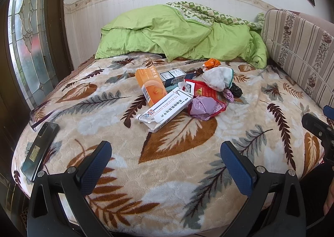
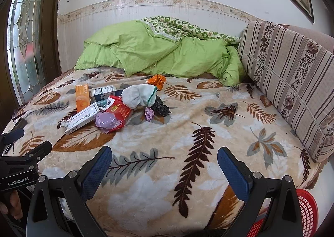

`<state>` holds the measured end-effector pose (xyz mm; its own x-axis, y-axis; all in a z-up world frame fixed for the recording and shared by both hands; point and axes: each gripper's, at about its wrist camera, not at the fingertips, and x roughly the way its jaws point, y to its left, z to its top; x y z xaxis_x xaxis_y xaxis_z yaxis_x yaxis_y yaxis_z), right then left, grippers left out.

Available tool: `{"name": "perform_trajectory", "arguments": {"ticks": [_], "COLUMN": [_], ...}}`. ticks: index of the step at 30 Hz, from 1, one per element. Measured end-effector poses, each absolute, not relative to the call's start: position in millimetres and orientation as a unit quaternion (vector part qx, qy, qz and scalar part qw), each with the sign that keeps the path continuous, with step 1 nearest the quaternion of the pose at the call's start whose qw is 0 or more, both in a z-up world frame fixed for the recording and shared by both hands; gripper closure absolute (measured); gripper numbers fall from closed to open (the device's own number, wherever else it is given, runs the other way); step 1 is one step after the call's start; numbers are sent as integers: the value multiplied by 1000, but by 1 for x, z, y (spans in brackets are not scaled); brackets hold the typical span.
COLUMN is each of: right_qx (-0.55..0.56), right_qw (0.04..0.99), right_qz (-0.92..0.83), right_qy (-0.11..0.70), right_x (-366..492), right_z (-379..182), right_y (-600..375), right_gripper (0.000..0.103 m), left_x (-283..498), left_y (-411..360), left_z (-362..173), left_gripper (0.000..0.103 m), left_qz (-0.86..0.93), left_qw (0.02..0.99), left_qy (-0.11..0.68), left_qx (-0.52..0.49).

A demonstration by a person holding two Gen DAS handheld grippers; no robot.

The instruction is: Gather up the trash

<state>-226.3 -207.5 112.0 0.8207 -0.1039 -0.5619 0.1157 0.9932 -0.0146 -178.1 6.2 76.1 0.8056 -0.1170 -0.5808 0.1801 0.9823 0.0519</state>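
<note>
Left claw [image 1: 166,162]: spread wide and empty, poised over the near edge of the bed [image 1: 187,195], aimed at the litter, likely readying a first pick.
Right claw [image 2: 165,167]: also spread and empty, just beside the left one, over the same near edge.
Trash pile [image 1: 181,92]: heaped mid-bed toward the far edge; white medicine box [image 1: 165,109], orange box [image 1: 149,86], red packet [image 1: 205,96], white wad [image 1: 218,78], black scrap [image 1: 235,89] overlap.
Red basket [image 2: 300,214]: below the near right corner, cut off; probably the bin.
Phone [image 1: 40,149]: near left edge, apart from the pile; likely not litter.
Hard to tell: box print unreadable; what lies under the wad is hidden.
</note>
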Motion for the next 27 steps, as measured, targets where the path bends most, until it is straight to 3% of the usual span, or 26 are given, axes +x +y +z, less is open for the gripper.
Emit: {"name": "perform_trajectory", "arguments": {"ticks": [13,19,27], "right_qx": [-7,-11,28], "right_qw": [948,949,944], "right_qz": [-35,-25,12], "right_qy": [317,314,328], "right_x": [-218,-212,-193], "right_z": [109,104,96], "right_y": [-202,-200,-196], "right_gripper": [2,2,2], "left_x": [-135,-78,-27], "left_y": [20,23,-3], "left_z": [74,56,35], "left_gripper": [0,13,13], "left_qz": [-89,-91,-125], "left_qw": [931,909,889], "left_qy": [354,407,437], "left_qx": [7,-1,62]}}
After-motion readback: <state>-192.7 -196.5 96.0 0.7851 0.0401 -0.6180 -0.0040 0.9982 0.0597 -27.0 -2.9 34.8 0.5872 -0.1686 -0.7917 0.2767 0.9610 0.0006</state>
